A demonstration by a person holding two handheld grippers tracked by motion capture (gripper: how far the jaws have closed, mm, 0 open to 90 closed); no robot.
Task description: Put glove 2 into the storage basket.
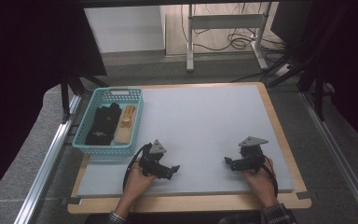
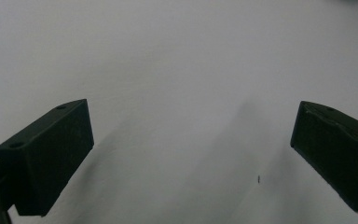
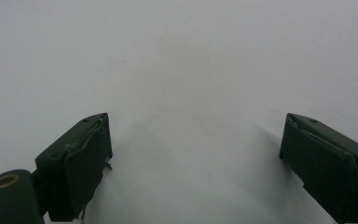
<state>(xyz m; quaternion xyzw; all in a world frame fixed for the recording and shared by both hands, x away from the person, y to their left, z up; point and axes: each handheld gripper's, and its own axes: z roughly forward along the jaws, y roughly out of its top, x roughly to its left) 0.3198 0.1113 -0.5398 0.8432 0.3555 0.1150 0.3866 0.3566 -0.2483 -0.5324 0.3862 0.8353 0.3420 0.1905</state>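
Note:
A person's hands hold two black grippers low over a pale grey mat point(image 1: 200, 126). My left gripper point(image 1: 173, 170) sits at the front left, pointing toward the middle; its jaws stand wide apart in the left gripper view point(image 2: 191, 154), with bare mat between them. At the front right my right gripper point(image 1: 228, 162) points left, and the right gripper view point(image 3: 196, 158) shows it open too, with nothing between the jaws. A teal basket point(image 1: 89, 144) at the mat's left edge holds a black folded item point(image 1: 101, 123) and a tan item point(image 1: 126, 123).
The mat lies on a wooden tabletop point(image 1: 279, 121) whose edge shows around it. Metal rails point(image 1: 46, 163) run along the left and right sides. Beyond the table stand a desk frame point(image 1: 223, 28) and floor cables point(image 1: 237, 42).

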